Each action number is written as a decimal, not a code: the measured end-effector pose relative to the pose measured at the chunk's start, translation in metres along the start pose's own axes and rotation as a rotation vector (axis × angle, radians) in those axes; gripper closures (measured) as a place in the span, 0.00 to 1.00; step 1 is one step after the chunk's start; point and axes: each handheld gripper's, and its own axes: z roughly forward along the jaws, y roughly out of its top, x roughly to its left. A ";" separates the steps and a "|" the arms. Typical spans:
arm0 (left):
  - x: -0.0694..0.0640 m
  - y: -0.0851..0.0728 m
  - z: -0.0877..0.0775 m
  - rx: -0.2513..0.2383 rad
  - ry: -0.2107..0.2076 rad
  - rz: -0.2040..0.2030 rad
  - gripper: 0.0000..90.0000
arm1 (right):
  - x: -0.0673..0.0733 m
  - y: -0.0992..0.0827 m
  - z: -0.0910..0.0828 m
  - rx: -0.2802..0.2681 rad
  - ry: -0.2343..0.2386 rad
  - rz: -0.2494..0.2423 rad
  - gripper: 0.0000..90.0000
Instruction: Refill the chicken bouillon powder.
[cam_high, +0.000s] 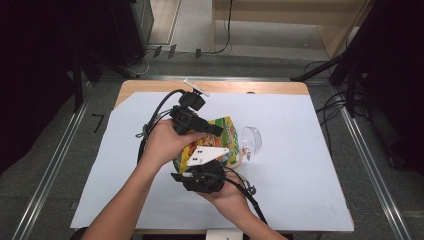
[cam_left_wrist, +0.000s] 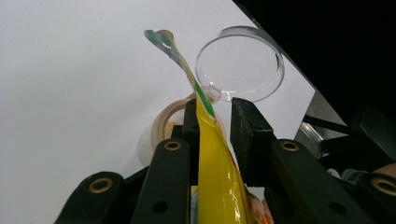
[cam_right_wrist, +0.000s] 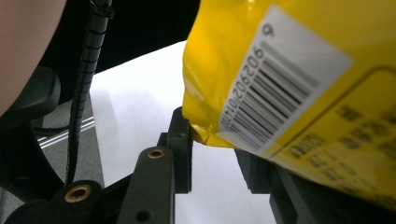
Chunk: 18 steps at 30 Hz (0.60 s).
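Left gripper (cam_high: 212, 129): held in the person's left hand (cam_high: 165, 142) over the middle of the table; jaws partly apart, with the top edge of the snack bag (cam_high: 220, 137) running up between them. In the left gripper view the bag (cam_left_wrist: 212, 158) lies against the left jaw, a gap shows before the right jaw (not a full clamp, as far as that view tells).

Right gripper (cam_high: 186, 176): held in the right hand (cam_high: 227, 197), just under the bag's near end. In the right gripper view the jaws stand apart and the bag's lower corner (cam_right_wrist: 289, 88), barcode side facing the camera, hangs over and between them; cannot tell whether either jaw presses it.

Snack bag: yellow with green print, lifted between the two grippers, above the white sheet (cam_high: 300, 165).

Clear cup (cam_high: 251, 139): lies on its side just past the left gripper's tips; round open rim faces the left gripper view (cam_left_wrist: 240, 63).

Tape roll (cam_left_wrist: 164, 123): beige ring, flat on the sheet, just beyond the left jaw, partly hidden by it.

Table (cam_high: 150, 86): wooden edge shows beyond the sheet, far from both grippers.
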 end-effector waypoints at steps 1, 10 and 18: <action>0.000 0.000 0.000 0.001 0.000 0.000 0.85 | 0.000 0.000 0.000 -0.001 0.001 0.000 0.78; 0.003 0.000 0.000 0.001 -0.005 -0.013 0.84 | 0.001 0.001 -0.001 0.006 0.001 -0.006 0.77; 0.003 0.000 0.000 0.001 -0.004 -0.008 0.84 | 0.002 0.001 -0.001 0.005 -0.003 -0.007 0.77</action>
